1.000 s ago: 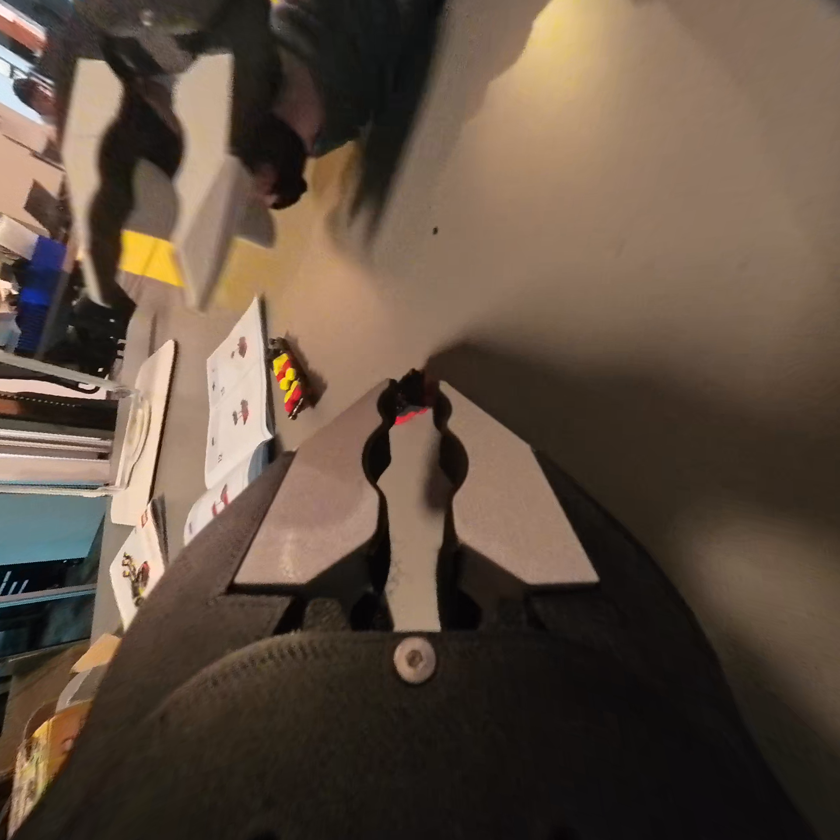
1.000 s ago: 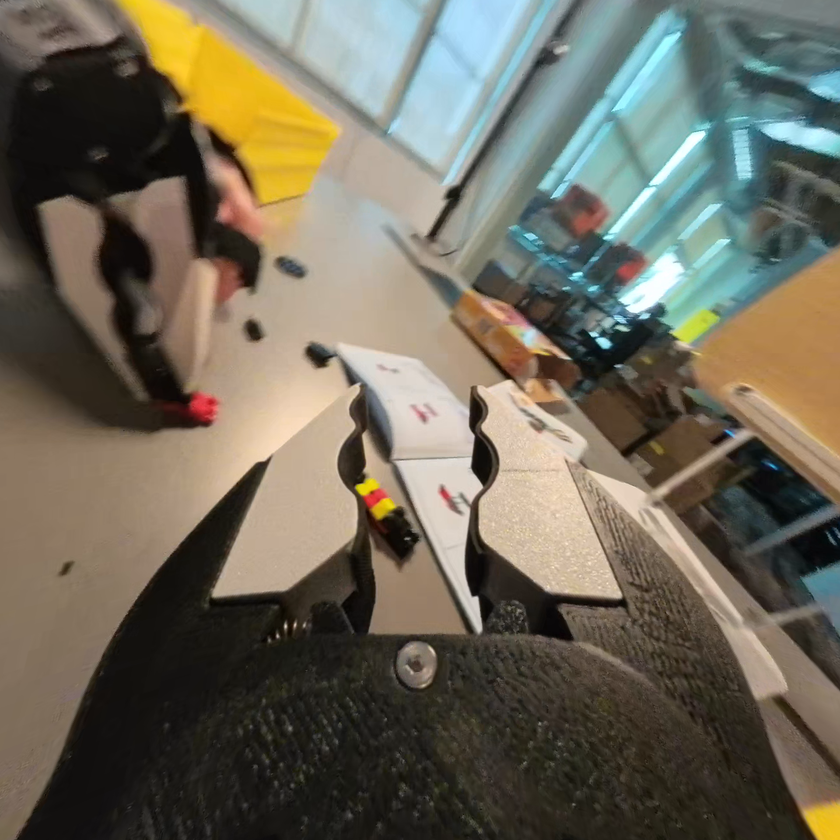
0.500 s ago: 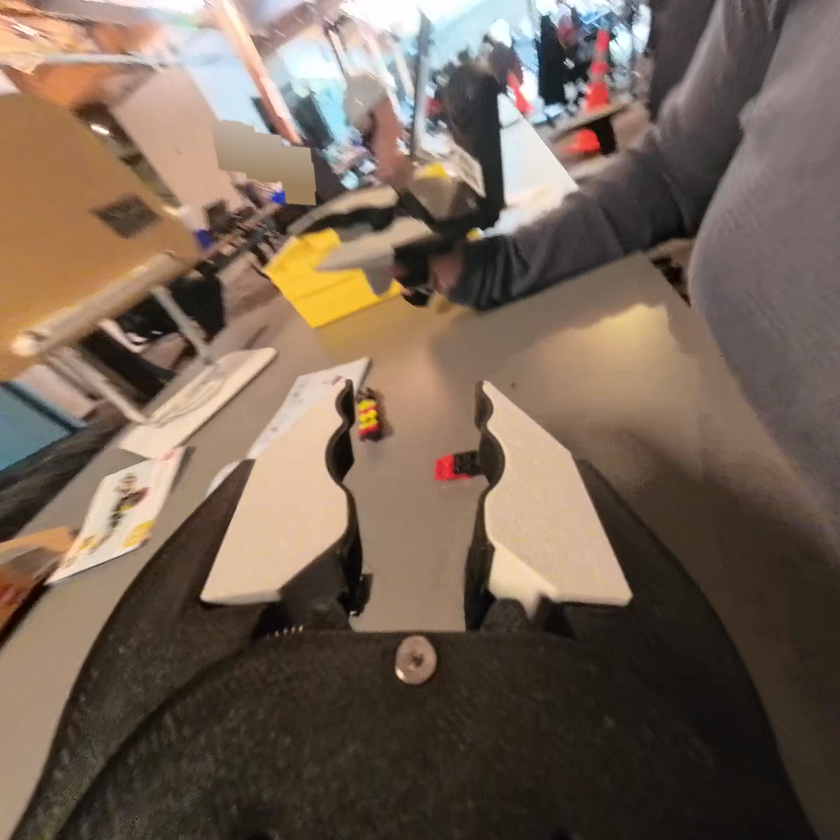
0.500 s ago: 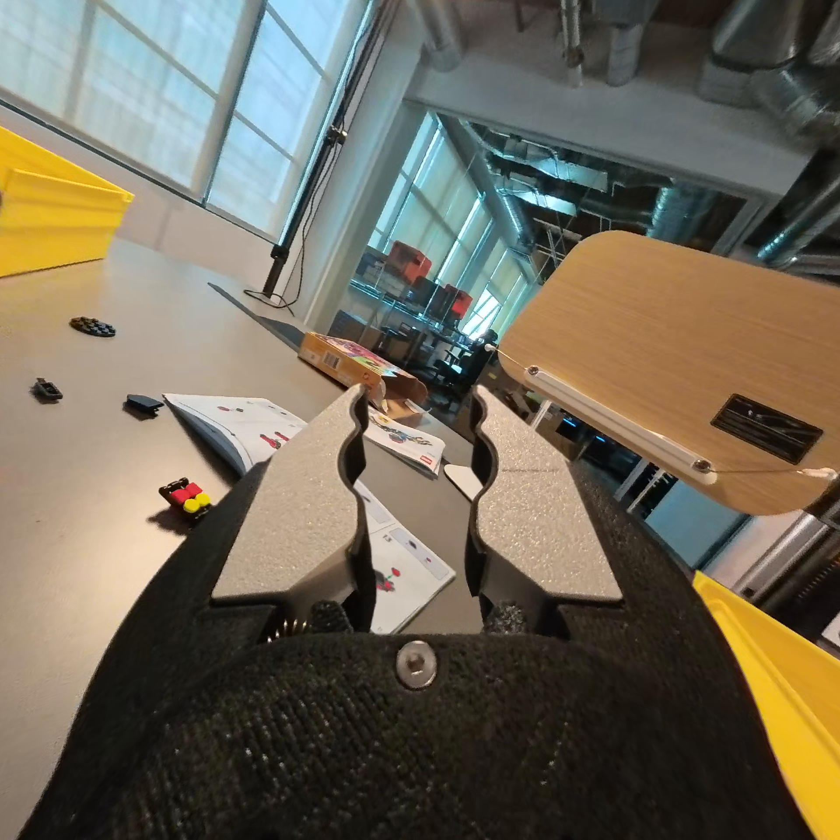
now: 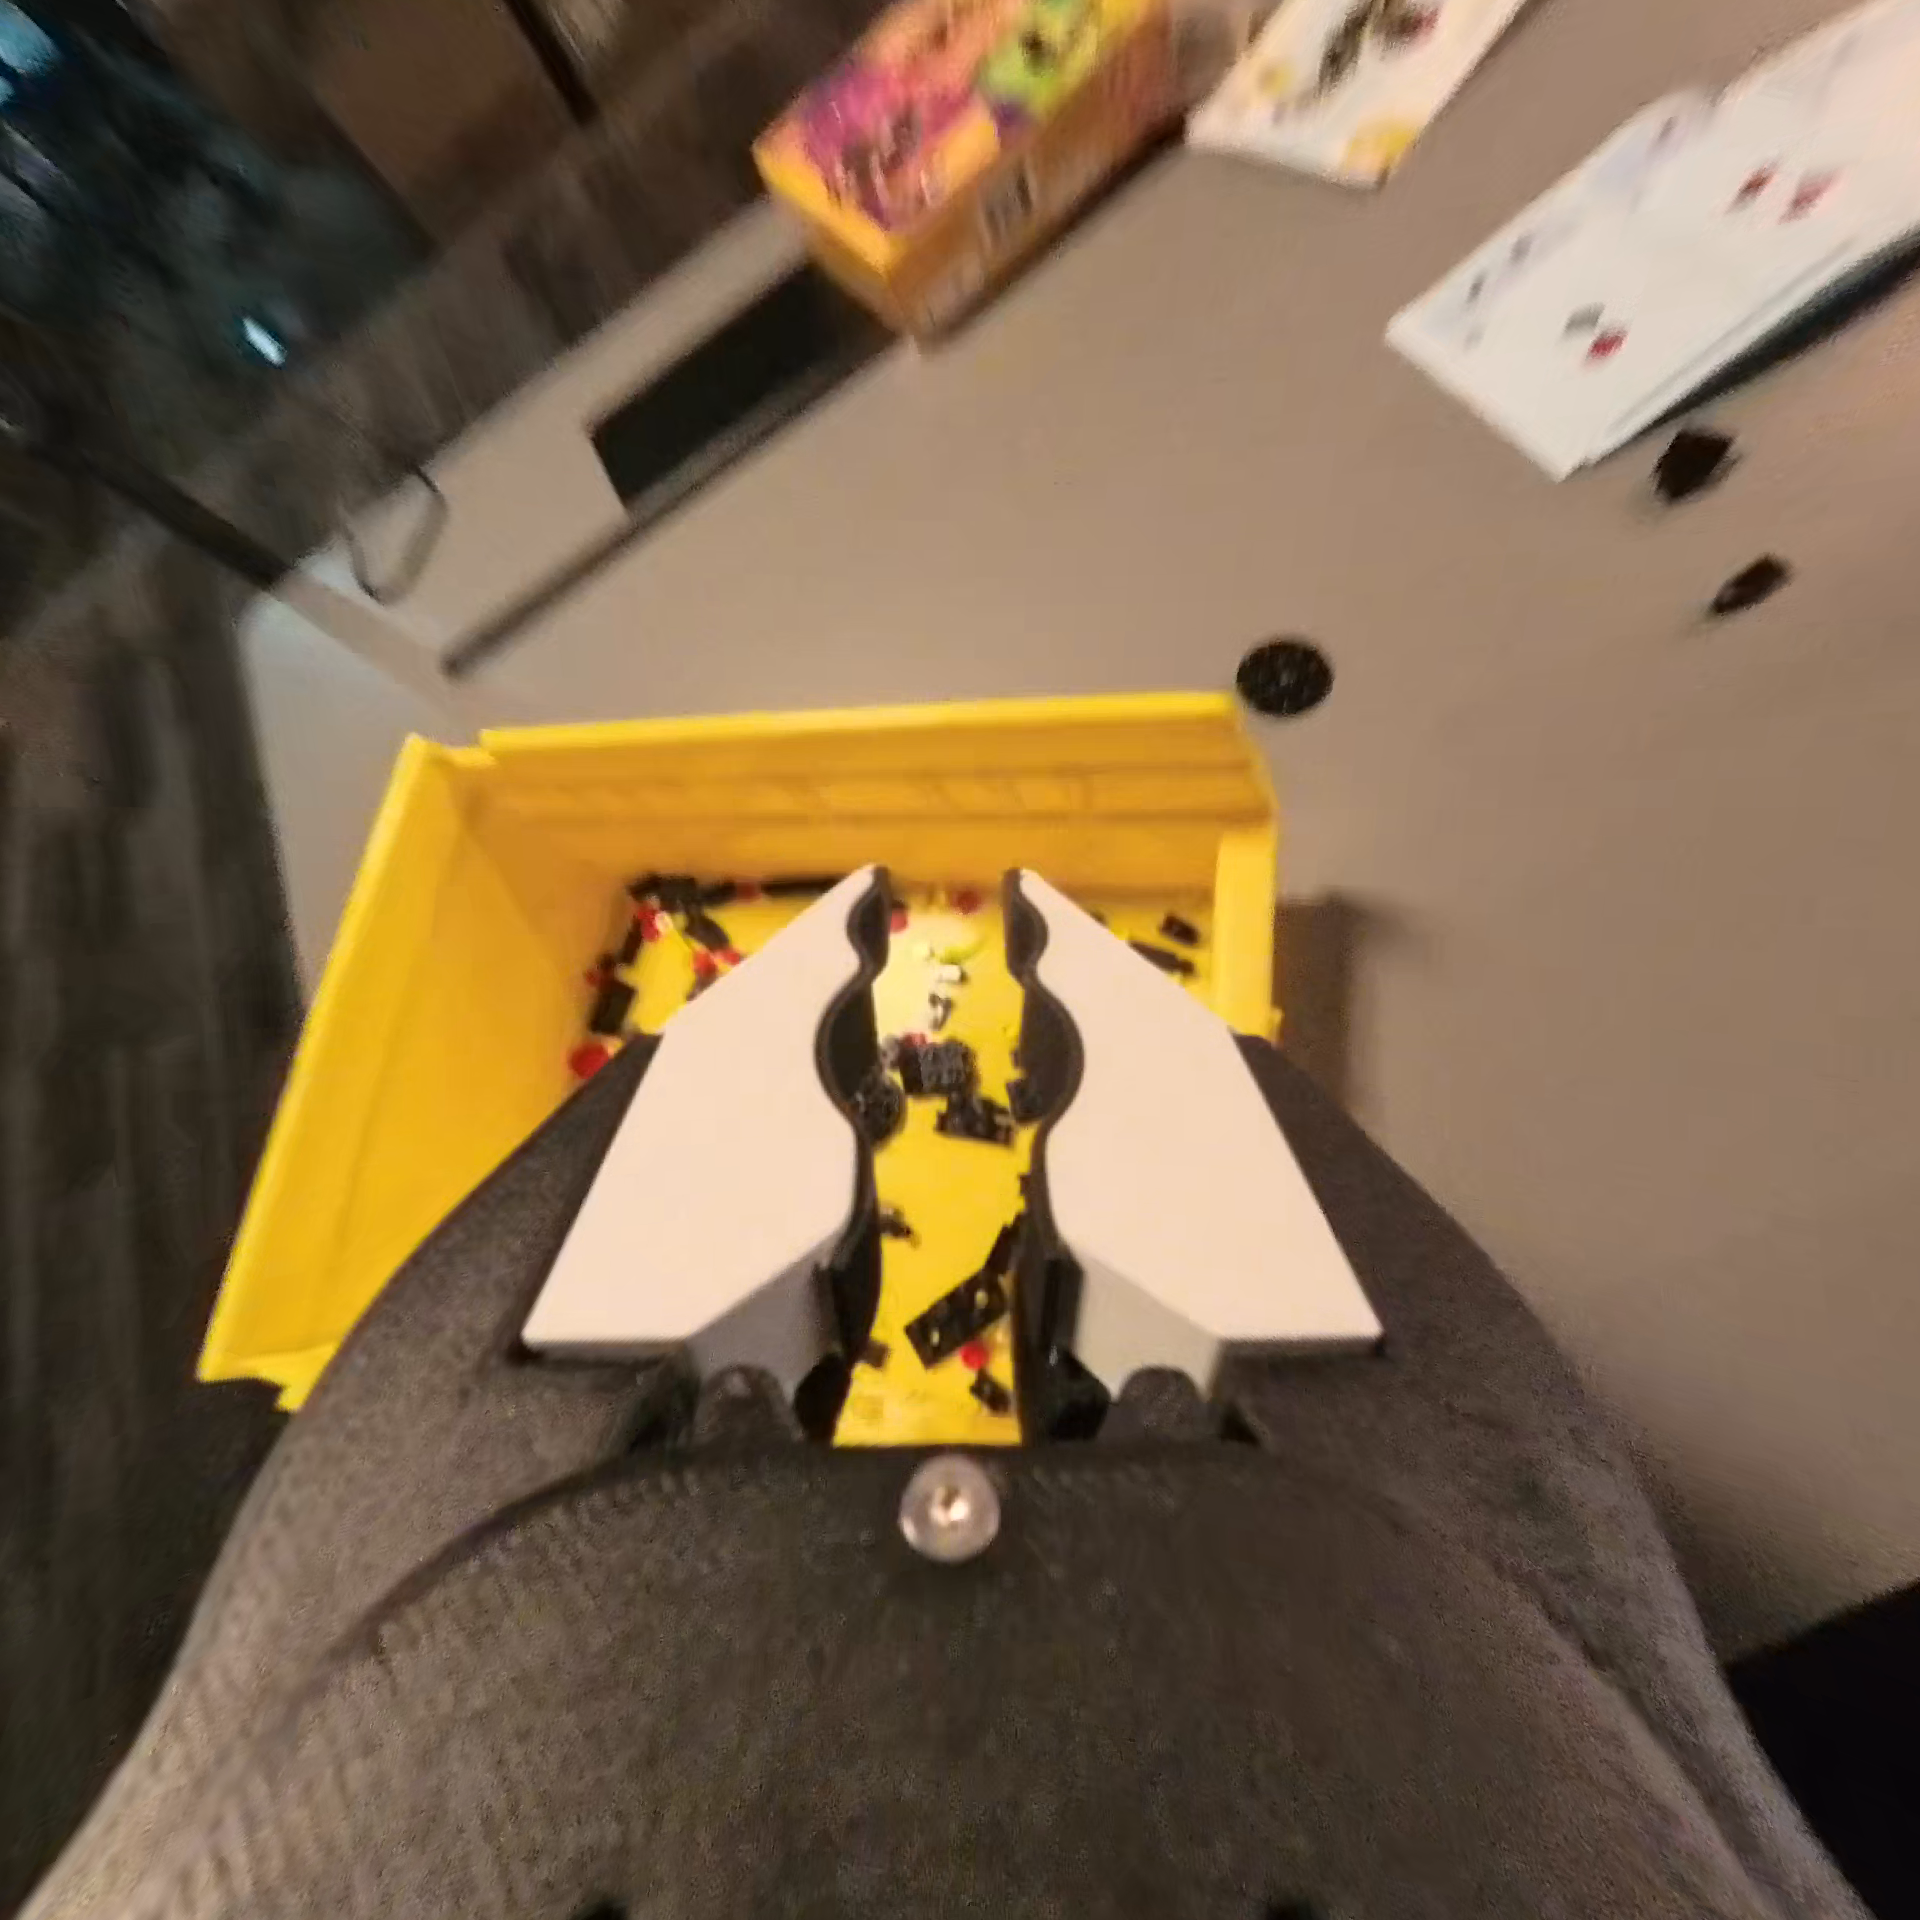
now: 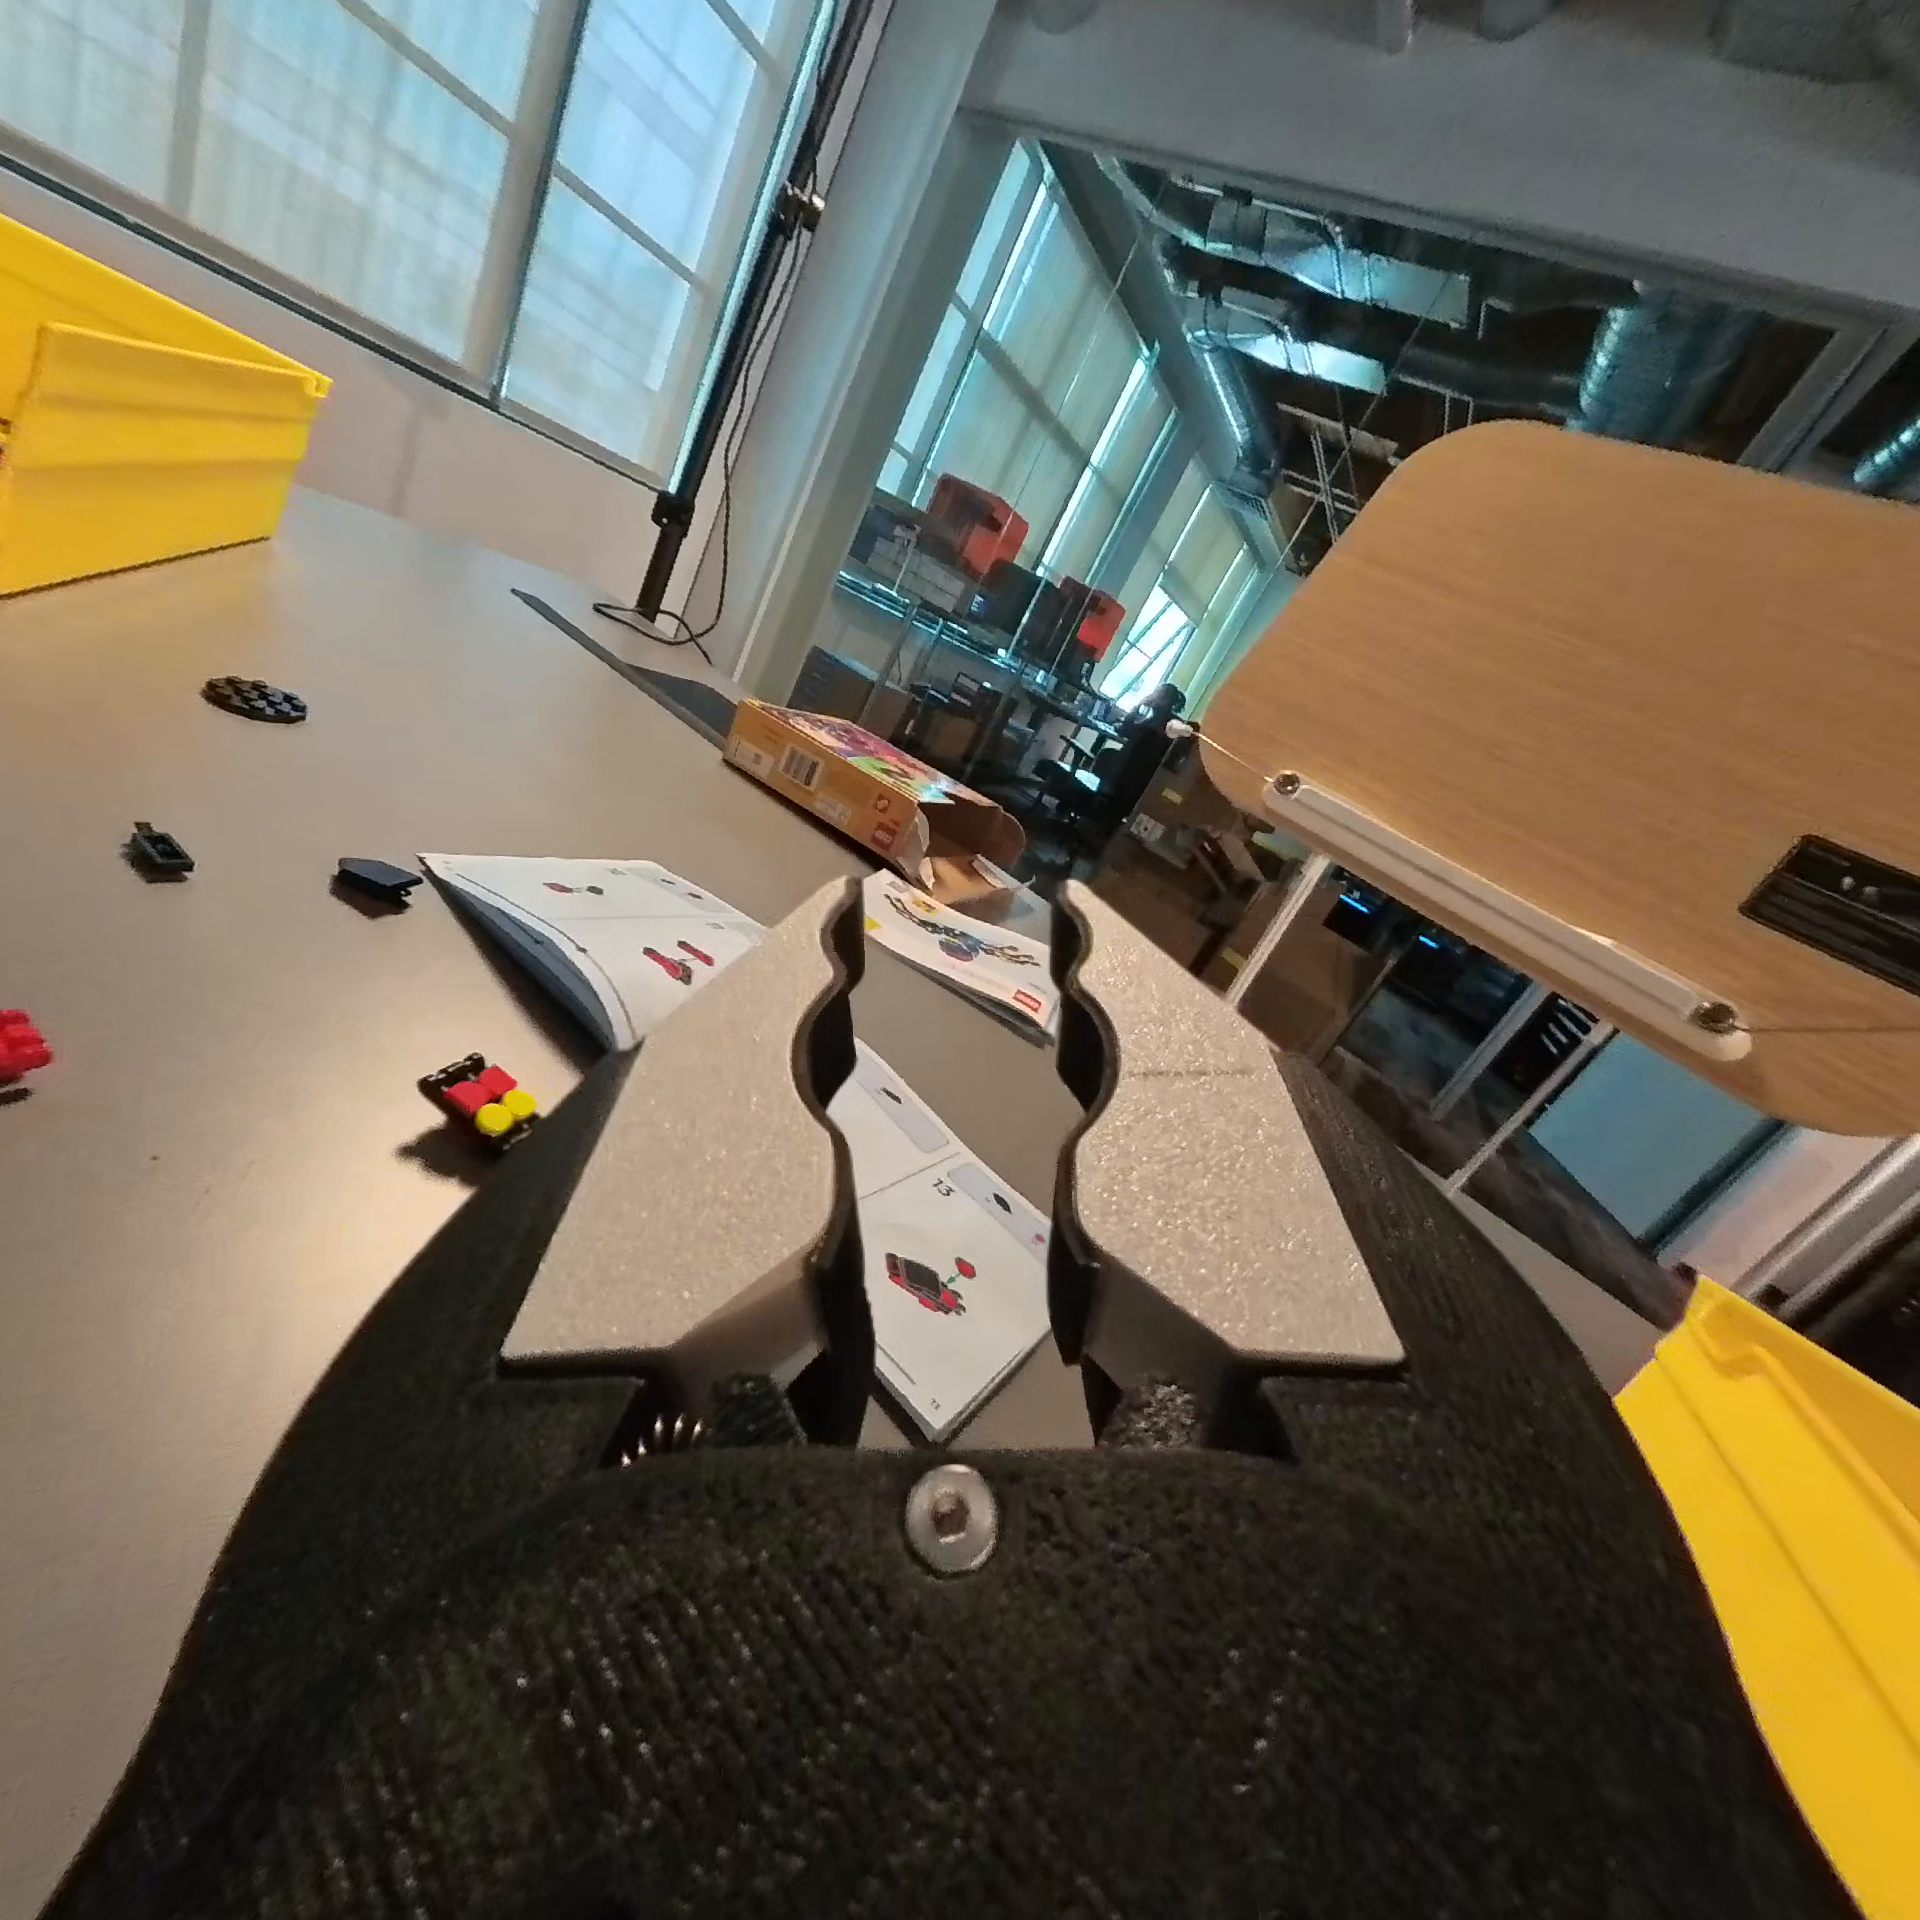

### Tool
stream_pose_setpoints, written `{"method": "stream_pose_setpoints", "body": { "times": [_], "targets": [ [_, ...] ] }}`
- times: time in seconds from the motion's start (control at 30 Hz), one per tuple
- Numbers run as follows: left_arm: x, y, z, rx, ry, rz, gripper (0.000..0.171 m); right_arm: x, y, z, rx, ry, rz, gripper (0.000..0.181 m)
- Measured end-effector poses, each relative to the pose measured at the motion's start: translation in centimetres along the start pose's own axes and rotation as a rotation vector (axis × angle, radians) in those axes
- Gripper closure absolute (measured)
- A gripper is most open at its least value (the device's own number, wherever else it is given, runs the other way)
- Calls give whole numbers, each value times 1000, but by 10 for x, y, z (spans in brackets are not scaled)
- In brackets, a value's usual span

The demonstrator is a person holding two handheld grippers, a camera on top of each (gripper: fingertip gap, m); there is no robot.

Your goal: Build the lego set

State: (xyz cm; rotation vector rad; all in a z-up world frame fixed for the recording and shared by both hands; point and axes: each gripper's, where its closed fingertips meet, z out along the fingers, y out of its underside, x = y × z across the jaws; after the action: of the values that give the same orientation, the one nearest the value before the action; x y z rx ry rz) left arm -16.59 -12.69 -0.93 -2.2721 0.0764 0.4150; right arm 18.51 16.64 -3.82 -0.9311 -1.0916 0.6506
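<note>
The grey table [image 6: 312,1299] carried everything, and two yellow bins were the largest things on it. The left gripper [image 5: 943,896] hovered over one yellow bin [image 5: 416,1039], its fingers a narrow gap apart and gripping nothing; through the gap showed the bin's loose lego pieces [image 5: 940,1075], mostly black with a few red, too many and too blurred to count. In the right wrist view this bin sat at the far left, and a corner of a second yellow bin [image 6: 1787,1538] showed at the near right; its contents were hidden.

The right gripper [image 6: 954,906] hung low over the table with its fingers moderately apart and empty. Beneath them lay an open instruction booklet [image 6: 623,940] with printed build steps. Just beyond it lay a smaller leaflet [image 6: 961,951], and farther off an orange lego box [image 6: 831,774] with one end flap open, bearing a barcode and printed artwork.

Five lego items lay loose on the table left of the booklet. Nearest was a small assembly [image 6: 480,1101] of black, red and yellow parts. A red brick [image 6: 19,1042] sat at the left edge. Farther away lay three black pieces: a flat tile [image 6: 376,876] close to the booklet's corner, a small black part [image 6: 159,847], and a round studded plate [image 6: 255,697] near the far bin.
</note>
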Motion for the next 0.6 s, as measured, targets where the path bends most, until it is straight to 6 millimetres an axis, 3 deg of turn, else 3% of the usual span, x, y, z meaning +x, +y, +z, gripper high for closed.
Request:
{"method": "stream_pose_setpoints", "body": {
  "times": [0.2, 0.27, 0.4, 0.6],
  "targets": [
    [-21, 66, 79, -369, 174, -74, 155, 8, 6, 0, -31, 34, 20, 149],
    [-26, 79, 98, -426, 216, -100, 153, 9, 8, 0, -37, 36, 27, 149],
    [-29, 90, 118, -477, 259, -153, 151, 8, 10, 2, -48, 31, 23, 149],
    [-22, 96, 130, -482, 263, -97, 157, 4, 7, 2, -46, 34, -30, 152]
  ]
}}
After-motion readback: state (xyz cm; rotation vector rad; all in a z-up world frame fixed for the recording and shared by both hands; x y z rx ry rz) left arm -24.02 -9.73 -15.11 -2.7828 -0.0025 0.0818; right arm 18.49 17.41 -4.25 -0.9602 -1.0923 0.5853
